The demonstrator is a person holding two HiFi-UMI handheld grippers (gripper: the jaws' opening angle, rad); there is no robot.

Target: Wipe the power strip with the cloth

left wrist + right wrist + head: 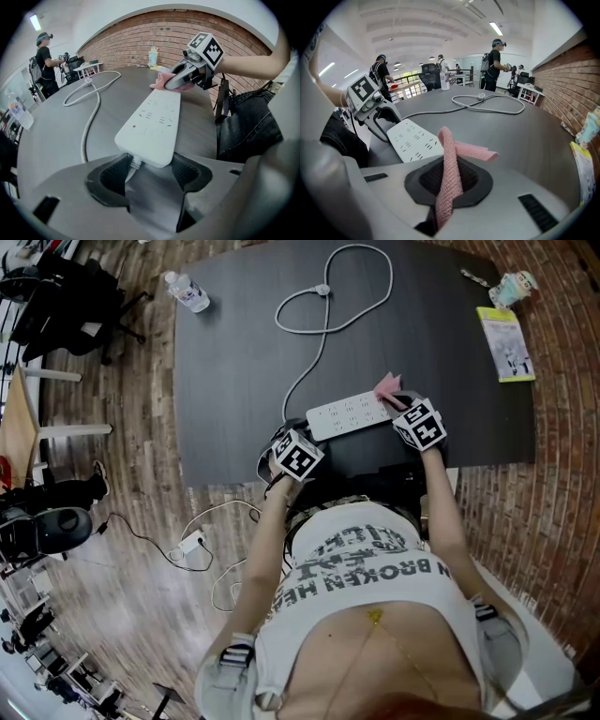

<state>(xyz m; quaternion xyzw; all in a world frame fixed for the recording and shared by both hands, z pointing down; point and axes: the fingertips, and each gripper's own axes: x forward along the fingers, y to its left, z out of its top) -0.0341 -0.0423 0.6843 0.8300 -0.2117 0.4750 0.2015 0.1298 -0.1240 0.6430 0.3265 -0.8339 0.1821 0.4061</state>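
On the wood-plank floor stands a dark table (441, 343), and the person leans against its near edge. A white power strip (349, 413) lies flat near that edge, just ahead of the person, its long side running left to right. Its white cord (323, 329) leaves the left end and runs to the far side of the table, where it loops. The left gripper (150, 171) is at the strip's left, cord end. That end sits between the two dark pads, which seem to press on both sides of it, though the contact on the cord side is hard to judge. The right gripper (450, 176) is at the strip's right end, its jaws closed tight on a pink cloth (451, 154). The cloth stands up from the jaws and folds over, and its free end hangs just above the strip's right end. A yellow-green booklet (504, 343) lies at the table's right edge. A clear water bottle (187, 292) lies on its side at the far left corner, well apart from the strip.
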